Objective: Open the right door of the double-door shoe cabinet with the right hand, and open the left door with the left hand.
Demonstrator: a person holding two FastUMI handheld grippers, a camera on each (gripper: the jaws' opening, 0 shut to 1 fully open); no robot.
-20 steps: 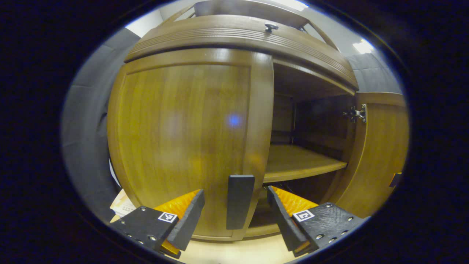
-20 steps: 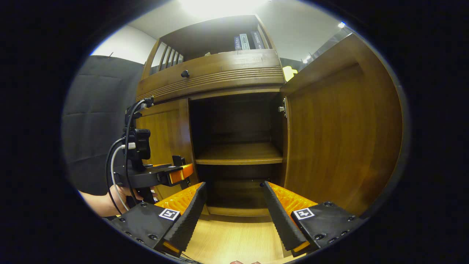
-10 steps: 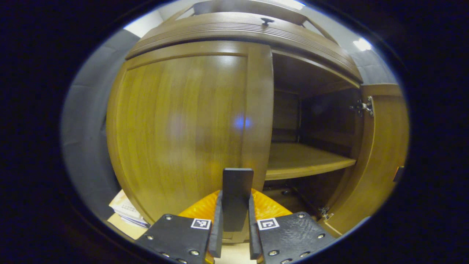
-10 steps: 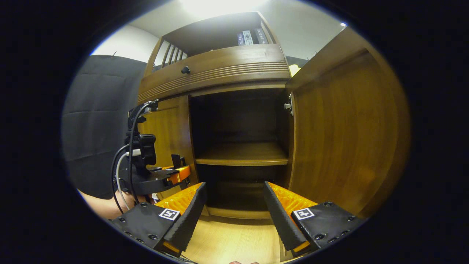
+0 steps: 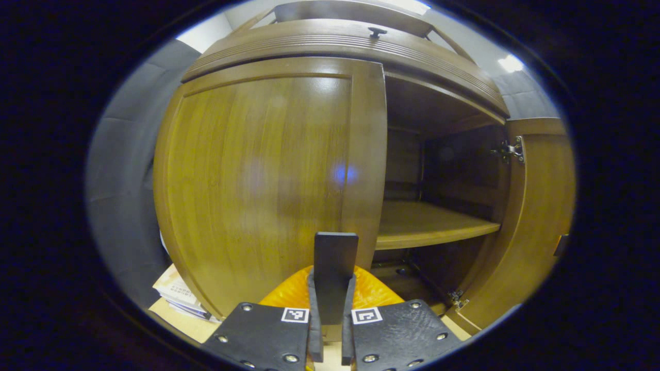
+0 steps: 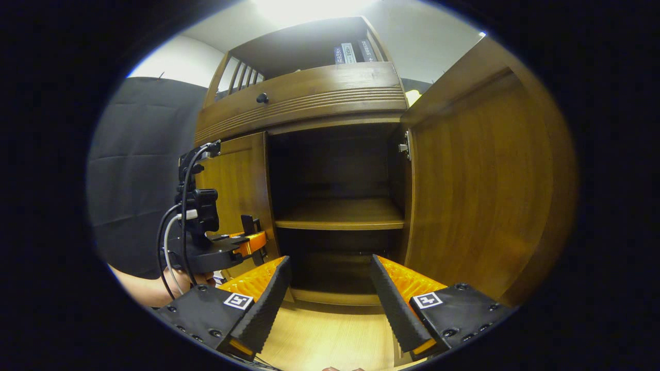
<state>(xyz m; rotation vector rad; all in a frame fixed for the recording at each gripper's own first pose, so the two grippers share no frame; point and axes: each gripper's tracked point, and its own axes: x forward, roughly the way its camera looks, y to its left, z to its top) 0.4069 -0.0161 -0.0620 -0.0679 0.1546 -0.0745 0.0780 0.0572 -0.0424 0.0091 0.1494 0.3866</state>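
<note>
The brown wooden shoe cabinet has its right door (image 6: 479,185) swung wide open, and it also stands at the right edge (image 5: 541,216) of the left gripper view. The left door (image 5: 263,175) is flat against the cabinet front, or very nearly so. Its dark flat handle (image 5: 334,268) sticks up between the fingers of my left gripper (image 5: 330,304), which is shut on it. From the right gripper view, that left gripper (image 6: 242,242) is seen at the left door's edge, held by a hand. My right gripper (image 6: 330,288) is open and holds nothing, facing the open compartment.
Inside are a bare wooden shelf (image 6: 340,216) and a dark lower space. A drawer with a small black knob (image 6: 262,98) runs above the doors, with books (image 6: 350,51) on top. Papers (image 5: 175,293) lie on the floor left of the cabinet. Light wood floor (image 6: 330,335) lies in front.
One second ago my left gripper was open around the left door's handle; it has since shut on the handle. The right gripper has barely moved.
</note>
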